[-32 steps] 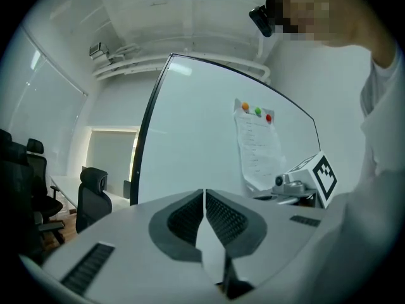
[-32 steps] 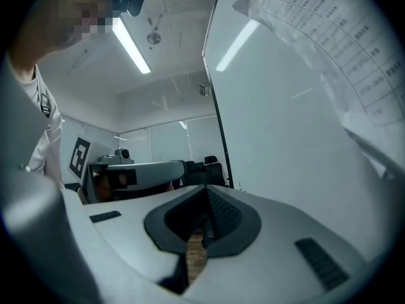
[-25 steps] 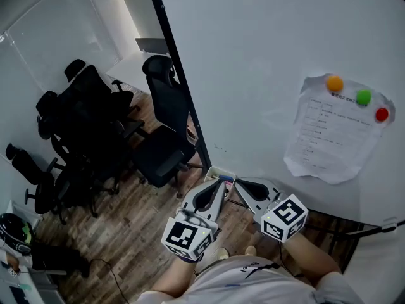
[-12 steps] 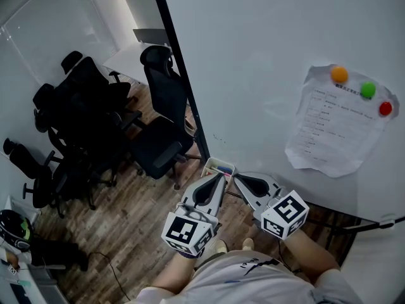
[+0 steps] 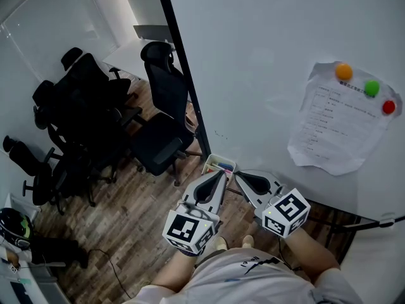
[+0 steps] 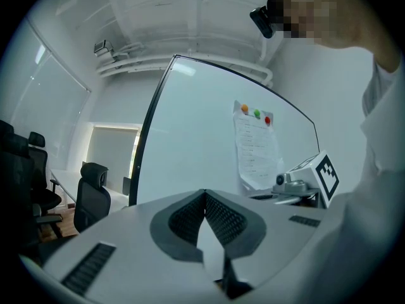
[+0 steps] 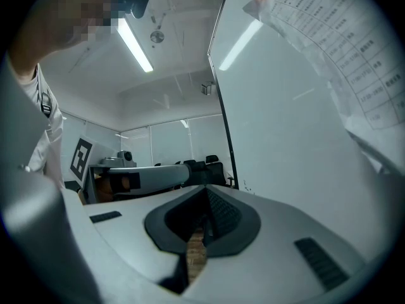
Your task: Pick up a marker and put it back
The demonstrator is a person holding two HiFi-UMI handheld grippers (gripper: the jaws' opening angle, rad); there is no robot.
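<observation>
Little has changed over the last second. Both grippers keep their places, and only the head view has tilted a touch, so the paper sheet sits slightly higher and further right in frame.

Nearest, the left gripper and the right gripper are held level side by side, with their tips converging toward the whiteboard.
- Left gripper: jaws fully closed, pads meeting at the tip, nothing between them.
- Right gripper: jaws likewise closed and empty (wooden floor shows through the gap behind the pads).

Just beyond the two tips, a small white tray sits against the whiteboard. The markers lie inside it, untouched by either gripper.

Further right on the whiteboard, the sheet is held by an orange magnet, a green magnet and a red magnet.

Far left, black office chairs stand on the wooden floor.
</observation>
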